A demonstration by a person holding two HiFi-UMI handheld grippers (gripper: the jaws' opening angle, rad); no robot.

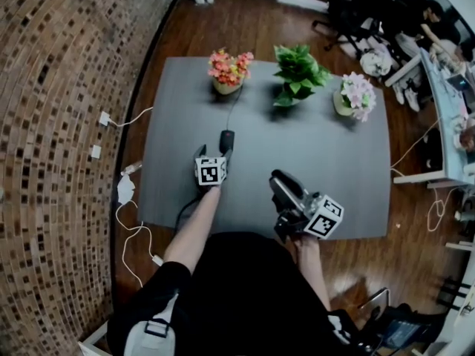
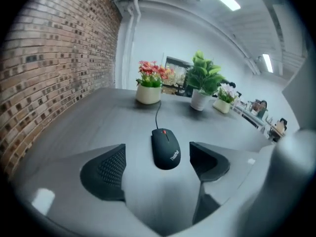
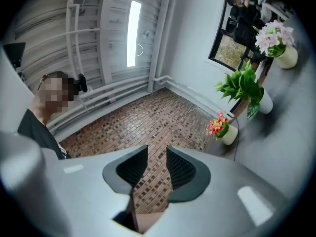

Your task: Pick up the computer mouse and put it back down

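A black wired computer mouse (image 1: 227,140) (image 2: 165,149) lies flat on the grey table (image 1: 334,169), its cable (image 1: 234,104) running away toward the flower pots. My left gripper (image 1: 215,153) (image 2: 158,152) is open just behind it, angled downward. The mouse sits between the two fingertips with table showing on both sides, and neither pad touches it. My right gripper (image 1: 277,178) (image 3: 157,169) hovers over the table's near edge on the right, pointing toward the brick wall. Its jaws are a narrow gap apart with nothing between them.
Three pots stand along the table's far edge: red and pink flowers (image 1: 228,71), a green plant (image 1: 299,73), pale pink flowers (image 1: 356,95). A brick wall (image 1: 52,124) rises at the left with white cables (image 1: 126,191) on the floor. Desks and chairs (image 1: 438,65) crowd the right.
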